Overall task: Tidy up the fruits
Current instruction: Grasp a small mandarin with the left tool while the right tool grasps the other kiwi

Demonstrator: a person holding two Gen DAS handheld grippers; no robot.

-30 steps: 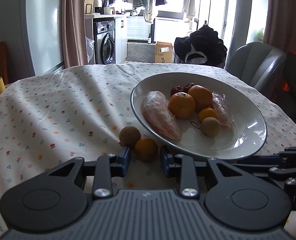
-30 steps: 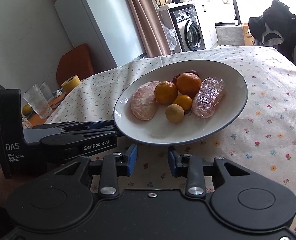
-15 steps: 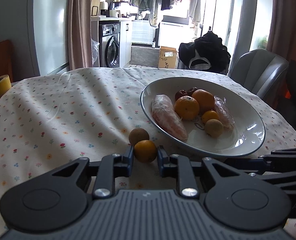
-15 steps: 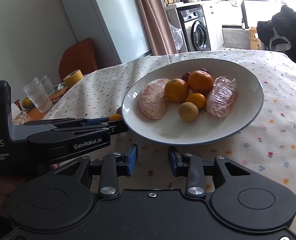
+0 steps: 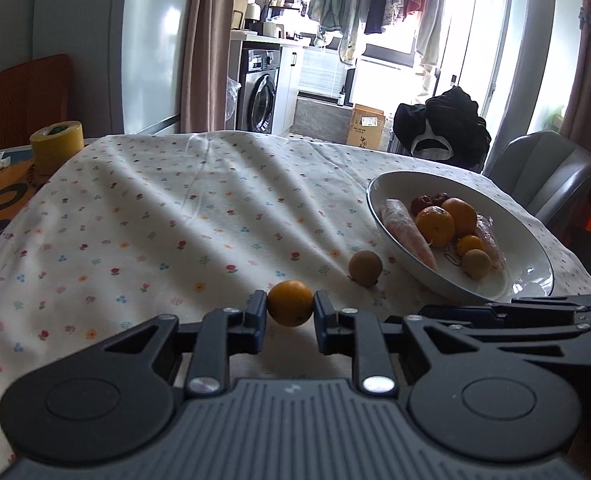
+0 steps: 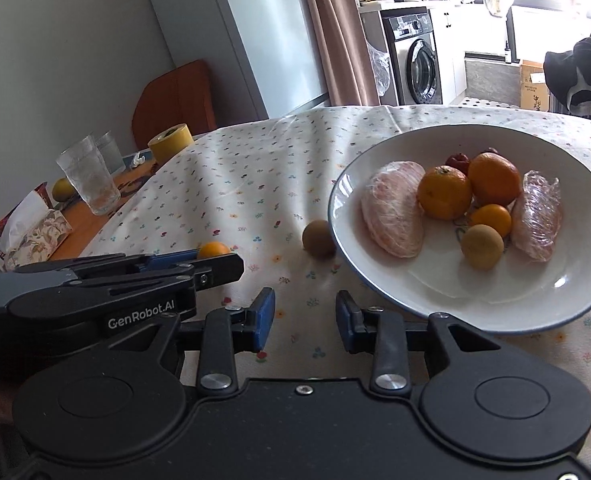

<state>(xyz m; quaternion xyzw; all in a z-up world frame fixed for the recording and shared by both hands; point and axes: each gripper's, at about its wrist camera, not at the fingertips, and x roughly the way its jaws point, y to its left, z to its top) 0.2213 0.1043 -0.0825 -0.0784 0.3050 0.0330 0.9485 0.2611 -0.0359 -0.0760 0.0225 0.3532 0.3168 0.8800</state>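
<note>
The left gripper (image 5: 290, 309) grasps a small orange (image 5: 290, 308) at lower centre; the right gripper (image 6: 305, 318) hangs released below the fruit plate (image 6: 495, 312).

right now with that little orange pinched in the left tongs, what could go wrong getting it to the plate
1. The small orange is round and held only at its sides by the left tongs; it may slip out and roll.
2. The brownish fruit lies on the cloth between the tongs and the plate, so a low path might knock it.
3. The plate is already crowded, so a drop could jostle fruit.
</note>
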